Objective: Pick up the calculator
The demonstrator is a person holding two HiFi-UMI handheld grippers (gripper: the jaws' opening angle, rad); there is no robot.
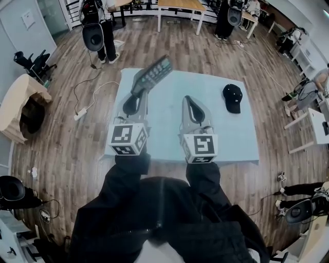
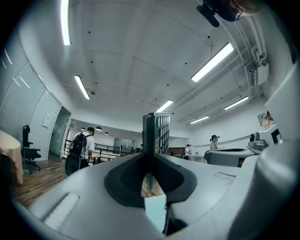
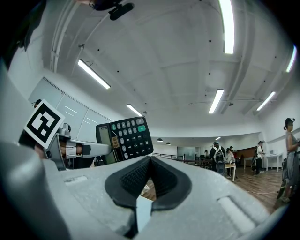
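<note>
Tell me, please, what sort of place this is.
Probably an open-plan office or lab workroom. It has a brown wood-plank floor, long white ceiling strip lights, a light wooden work table with white legs at the far side, and a black office chair.

My left claw (image 1: 139, 90) and right claw (image 1: 191, 98) are matt grey plastic, with black ribbed pads (image 3: 133, 180). The calculator (image 1: 153, 73) is dark plastic with smooth keys. The surface (image 1: 164, 108) looks pale, matt and smooth. The cap (image 1: 232, 97) on it is black cloth, and the floor (image 1: 77, 149) around it is wood planks with a slight sheen.
</note>
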